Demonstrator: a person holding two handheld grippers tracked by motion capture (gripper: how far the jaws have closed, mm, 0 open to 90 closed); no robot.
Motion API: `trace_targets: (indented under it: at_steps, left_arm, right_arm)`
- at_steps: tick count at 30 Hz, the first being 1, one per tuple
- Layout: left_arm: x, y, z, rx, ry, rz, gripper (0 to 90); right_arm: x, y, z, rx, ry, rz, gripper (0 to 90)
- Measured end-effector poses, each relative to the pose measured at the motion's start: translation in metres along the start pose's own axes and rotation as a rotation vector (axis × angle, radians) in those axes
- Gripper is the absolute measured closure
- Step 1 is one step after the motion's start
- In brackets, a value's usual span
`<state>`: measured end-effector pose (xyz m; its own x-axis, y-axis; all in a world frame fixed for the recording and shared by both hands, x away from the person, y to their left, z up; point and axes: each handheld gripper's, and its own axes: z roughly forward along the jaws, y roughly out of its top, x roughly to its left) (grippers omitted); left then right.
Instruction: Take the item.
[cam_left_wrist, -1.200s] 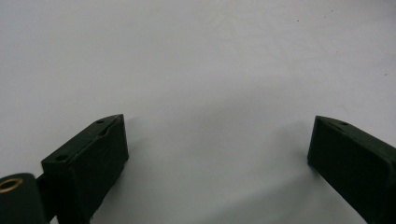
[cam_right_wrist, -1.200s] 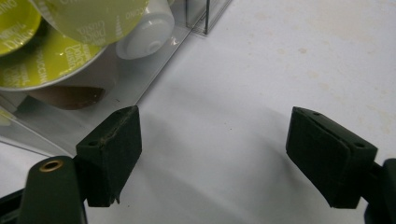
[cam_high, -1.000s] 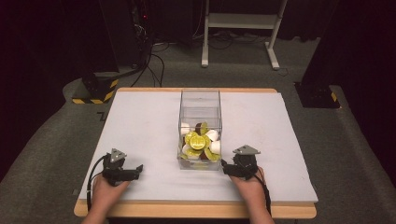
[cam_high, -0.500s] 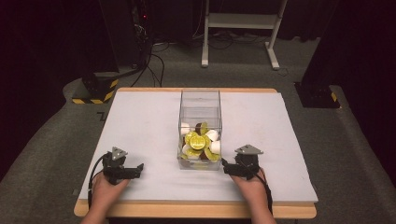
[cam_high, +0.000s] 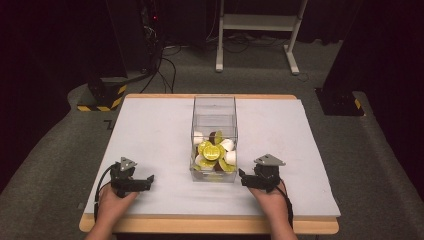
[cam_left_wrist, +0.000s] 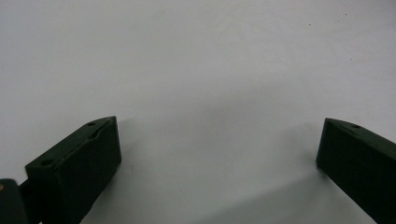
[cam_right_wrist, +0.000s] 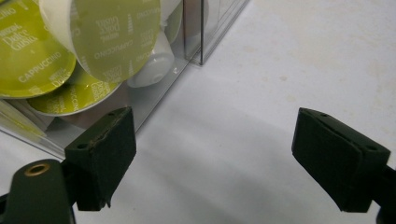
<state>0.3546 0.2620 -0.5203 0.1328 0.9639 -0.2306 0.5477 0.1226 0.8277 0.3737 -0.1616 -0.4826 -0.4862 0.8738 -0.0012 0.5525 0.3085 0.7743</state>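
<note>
The wide white surface (cam_high: 150, 130) on its wooden tabletop carries everything here, and most of it lies bare, which leaves both hands free room to work around the one thing set on it. That thing is a tall clear plastic box (cam_high: 214, 107), open at the top, standing in the middle of the surface and a little toward the person's side, so both arms can get at it without a stretch. Its lower part holds a loose heap of white coffee capsules with lime-green foil lids (cam_high: 212, 151), with a dark brown one among them; the clear walls let the pile be read from outside, and in the right gripper view the lids (cam_right_wrist: 114, 37) press close against the near wall.

The right gripper (cam_high: 243, 177) rests on the surface just beside the box's near right corner, its jaws wide apart and holding nothing, one jaw close by the clear wall. It looks placed to steady or take hold of the box, though nothing is gripped yet.

The left gripper (cam_high: 149, 178) lies well apart from the box toward the near left, pointing inward along the surface. Its jaws (cam_left_wrist: 219, 154) are likewise wide and hold nothing, with plain white beneath them, which suggests it is waiting at rest rather than working
</note>
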Motion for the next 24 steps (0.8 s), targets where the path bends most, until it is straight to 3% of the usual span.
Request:
trace_targets:
  at_steps: [5, 9, 16, 24]
  left_arm:
    - [-0.001, 0.0, 0.0, 0.003, -0.012, 0.033, 1.1]
    - [-0.002, 0.0, 0.001, -0.001, -0.021, 0.014, 2.0]
    - [0.0, 0.001, 0.001, 0.015, -0.02, 0.027, 1.4]
    - [-0.001, 0.001, 0.002, 0.007, -0.018, 0.016, 0.8]
  right_arm:
    - [-0.001, 0.002, -0.006, -0.023, -0.009, 0.002, 14.0]
    - [-0.003, 0.004, -0.01, -0.045, -0.012, -0.002, 14.1]
    - [0.0, 0.009, -0.018, -0.079, -0.021, -0.03, 14.0]
    - [0.0, 0.014, -0.023, -0.079, 0.001, -0.021, 14.9]
